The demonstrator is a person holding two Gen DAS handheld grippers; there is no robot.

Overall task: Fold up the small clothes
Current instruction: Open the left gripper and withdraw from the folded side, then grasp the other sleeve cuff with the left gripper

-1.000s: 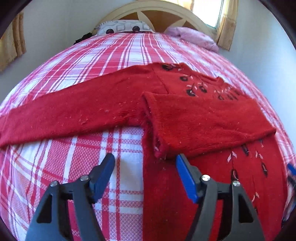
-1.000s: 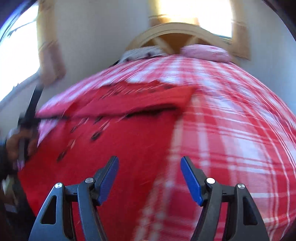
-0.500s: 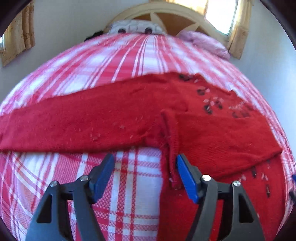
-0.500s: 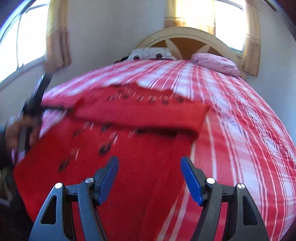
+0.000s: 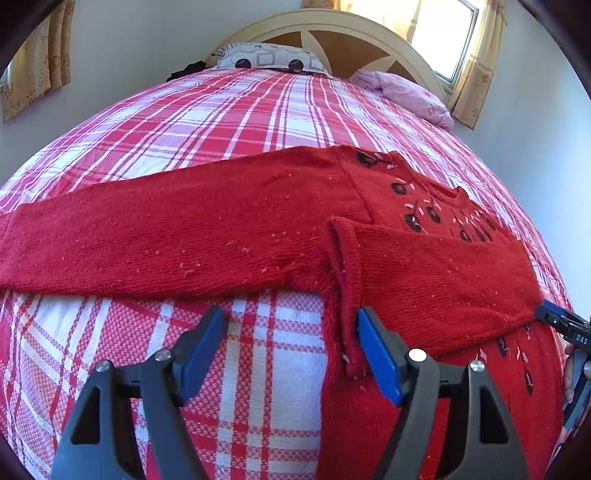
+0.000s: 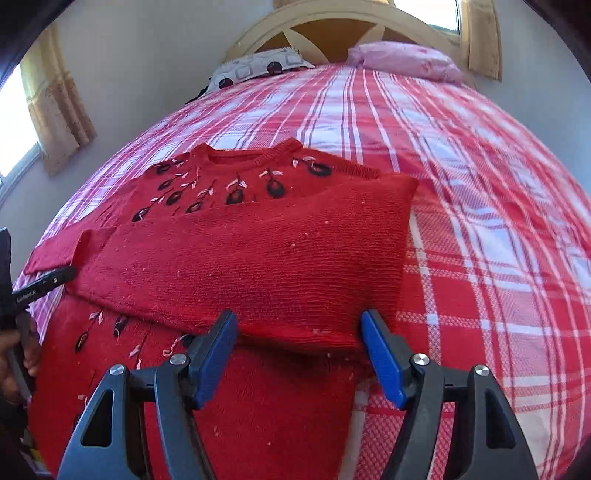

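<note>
Left wrist view
Sweater point(image 5: 229, 236): one, red knit, flecked with pale lint; lies flat across the middle of the frame on the bedspread point(image 5: 236, 122).
Sleeves: two; one stretched out to the left edge, one folded across the chest at right centre, cuff point(image 5: 347, 295) just above the right blue pad.
Bedspread: one, red-and-white plaid weave.
Left gripper point(image 5: 291, 349): black frame, two blue pads, spread wide, holding nothing; lower centre.
Right gripper point(image 5: 561, 325): partly seen at the right edge.

Right wrist view
Sweater point(image 6: 258, 258): centre; black oval and pink stitched motifs below the ribbed neck.
Folded sleeve point(image 6: 280, 254): its lower edge sits between the pads.
Right gripper point(image 6: 299, 354): wide apart, gripping nothing; lower centre.
Pillows: two at the top, one grey patterned point(image 6: 258, 66), one pink point(image 6: 402, 59).
Headboard point(image 6: 332, 22): one, arched, cream-coloured.
</note>
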